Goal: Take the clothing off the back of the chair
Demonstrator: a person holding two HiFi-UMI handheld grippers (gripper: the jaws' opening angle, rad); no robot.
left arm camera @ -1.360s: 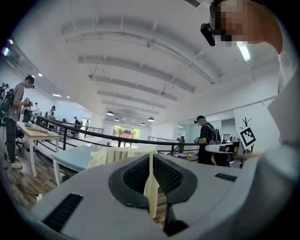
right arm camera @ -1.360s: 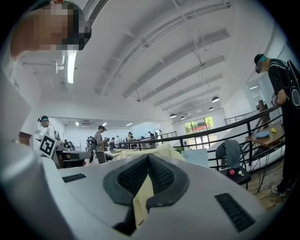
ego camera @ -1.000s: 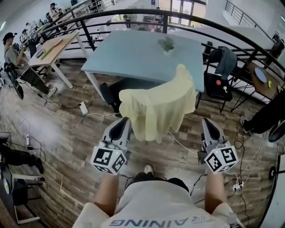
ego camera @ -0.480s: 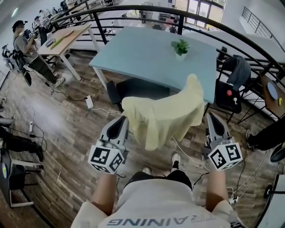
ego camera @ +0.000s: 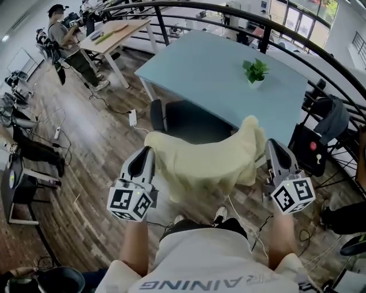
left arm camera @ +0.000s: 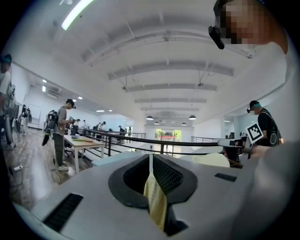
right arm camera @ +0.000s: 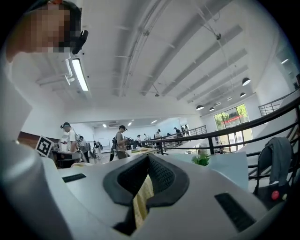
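A pale yellow garment (ego camera: 206, 166) hangs spread in the air between my two grippers, clear of the dark chair (ego camera: 183, 121) that stands at the light blue table (ego camera: 200, 68). My left gripper (ego camera: 144, 155) is shut on the garment's left edge; in the left gripper view a strip of yellow cloth (left arm camera: 155, 199) is pinched between the jaws of the left gripper (left arm camera: 150, 161). My right gripper (ego camera: 274, 147) is shut on the right edge, where the cloth rises to a peak. The right gripper view shows yellow cloth (right arm camera: 142, 199) clamped in the right gripper (right arm camera: 147, 164).
A small potted plant (ego camera: 255, 71) stands on the table. Right of it is a black chair (ego camera: 309, 151) and another with a grey jacket (ego camera: 331, 117). A black railing (ego camera: 171, 6) curves behind. A person (ego camera: 63, 28) sits by a wooden desk (ego camera: 114, 34) at far left. Cables (ego camera: 108, 109) cross the wood floor.
Both grippers have swung sideways together with the garment still stretched between them. The table, chair and plant have slid to the right in the head view.
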